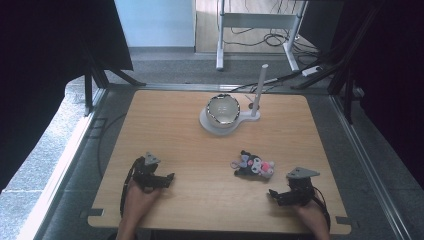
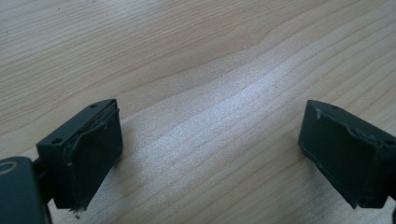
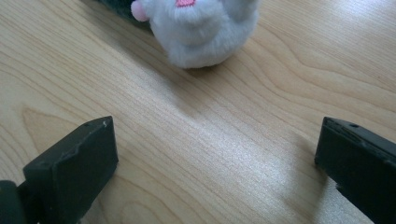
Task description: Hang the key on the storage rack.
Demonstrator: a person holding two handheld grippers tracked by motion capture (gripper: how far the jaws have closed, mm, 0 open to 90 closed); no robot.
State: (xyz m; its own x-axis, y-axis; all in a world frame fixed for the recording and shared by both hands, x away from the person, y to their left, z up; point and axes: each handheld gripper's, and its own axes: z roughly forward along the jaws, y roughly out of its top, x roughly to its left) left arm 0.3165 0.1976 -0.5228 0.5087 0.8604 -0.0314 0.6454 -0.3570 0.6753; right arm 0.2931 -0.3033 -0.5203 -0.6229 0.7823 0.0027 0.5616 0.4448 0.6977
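A small plush toy [image 1: 254, 166], black, grey and pink, lies on the wooden table [image 1: 175, 130] right of centre. Its pale furry end [image 3: 205, 28] sits just ahead of my right gripper [image 3: 215, 161], whose jaws stand wide apart over bare wood. In the high view the right gripper [image 1: 280, 196] rests near the front right edge, a short way from the toy. My left gripper [image 1: 162, 179] lies at the front left, open, with only tabletop between its jaws [image 2: 210, 154]. A white bowl [image 1: 223, 110] sits on a white stand at the back centre.
A white upright post [image 1: 259, 89] rises from the stand's base beside the bowl. Dark curtains flank the table on both sides. Cables and a metal frame's legs [image 1: 220, 35] stand on the floor beyond the far edge.
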